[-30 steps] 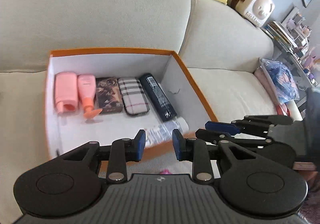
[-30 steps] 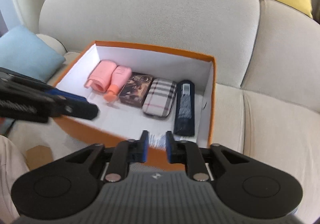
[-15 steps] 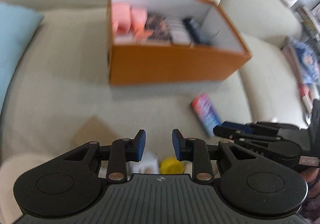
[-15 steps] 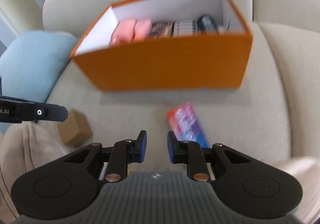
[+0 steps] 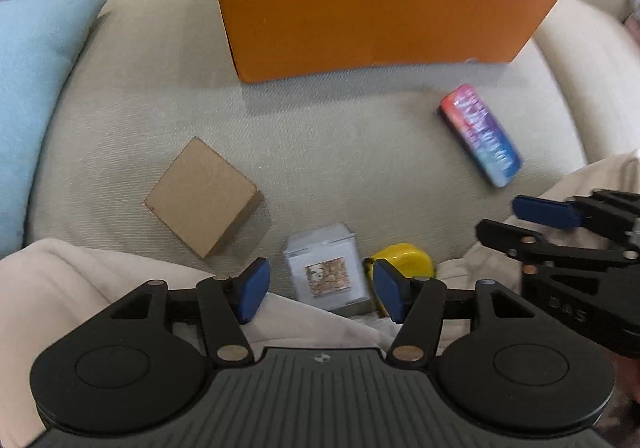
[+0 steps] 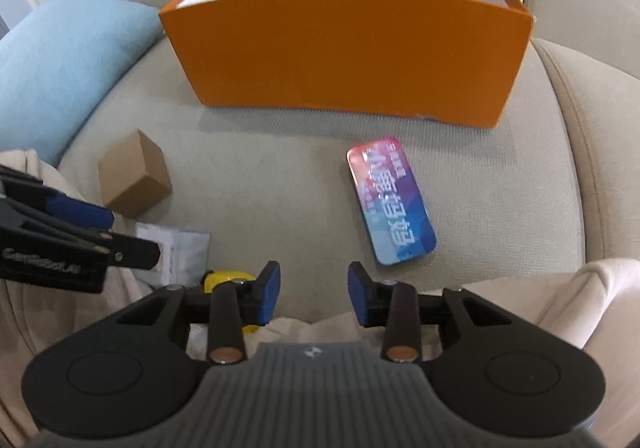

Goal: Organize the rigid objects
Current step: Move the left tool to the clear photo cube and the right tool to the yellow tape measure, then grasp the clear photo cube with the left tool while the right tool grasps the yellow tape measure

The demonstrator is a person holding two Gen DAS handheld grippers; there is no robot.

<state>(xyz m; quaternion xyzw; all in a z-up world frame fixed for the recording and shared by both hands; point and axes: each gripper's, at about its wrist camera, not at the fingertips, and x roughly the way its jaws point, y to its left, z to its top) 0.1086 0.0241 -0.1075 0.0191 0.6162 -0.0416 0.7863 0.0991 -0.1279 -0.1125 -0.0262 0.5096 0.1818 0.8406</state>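
Observation:
An orange box [image 5: 360,11] [image 6: 352,51] stands on the beige sofa seat, pink items showing over its rim. In front of it lie a brown cardboard cube [image 5: 202,195] [image 6: 134,177], a clear cube with a picture [image 5: 324,268], a yellow item [image 5: 404,258] [image 6: 224,278] and a colourful tin [image 5: 480,133] [image 6: 390,203]. My left gripper [image 5: 318,290] points down over the clear cube, jaws opening, pads apart from it. My right gripper [image 6: 314,294] hangs over bare cushion just below the tin, jaws opening with nothing between them.
A light blue cushion [image 5: 28,87] [image 6: 64,63] lies at the left. Cream fabric [image 5: 80,288] covers the near edge of the seat. The sofa back rises behind the box. Each gripper shows in the other's view, close beside it.
Both grippers pulled back from above the box and tipped down toward the seat in front of it. Both sets of jaws have spread wider.

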